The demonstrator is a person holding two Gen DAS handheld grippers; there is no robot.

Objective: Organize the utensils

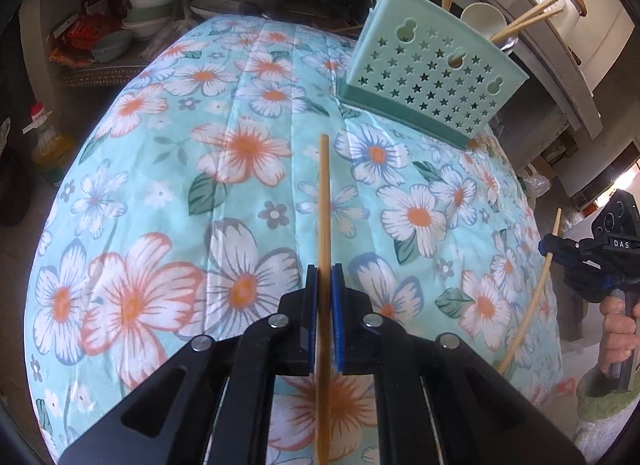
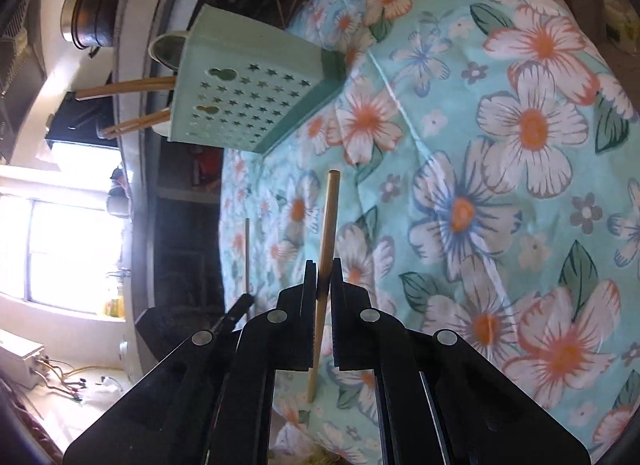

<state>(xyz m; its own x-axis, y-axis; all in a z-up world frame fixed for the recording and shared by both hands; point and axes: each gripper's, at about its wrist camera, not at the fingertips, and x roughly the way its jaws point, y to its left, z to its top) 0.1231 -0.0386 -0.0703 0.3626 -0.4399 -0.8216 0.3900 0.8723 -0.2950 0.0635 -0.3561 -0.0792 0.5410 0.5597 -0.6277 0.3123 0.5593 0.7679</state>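
Floral cloth on the table; each of my grippers is clamped on one chopstick, held above the cloth short of the holder.
Left gripper pinches its chopstick mid-shaft; right gripper grips its chopstick likewise. Thin, smooth, round bamboo: I'd keep the clamp firm, tip each upright and feed it into the holder's open top beside those already there. Holder: mint plastic, star-punched, light, may tip.

Mint green and floral
The holder was star-punched pale green; the cloth turquoise with white-orange flowers; chopsticks seemingly tan.
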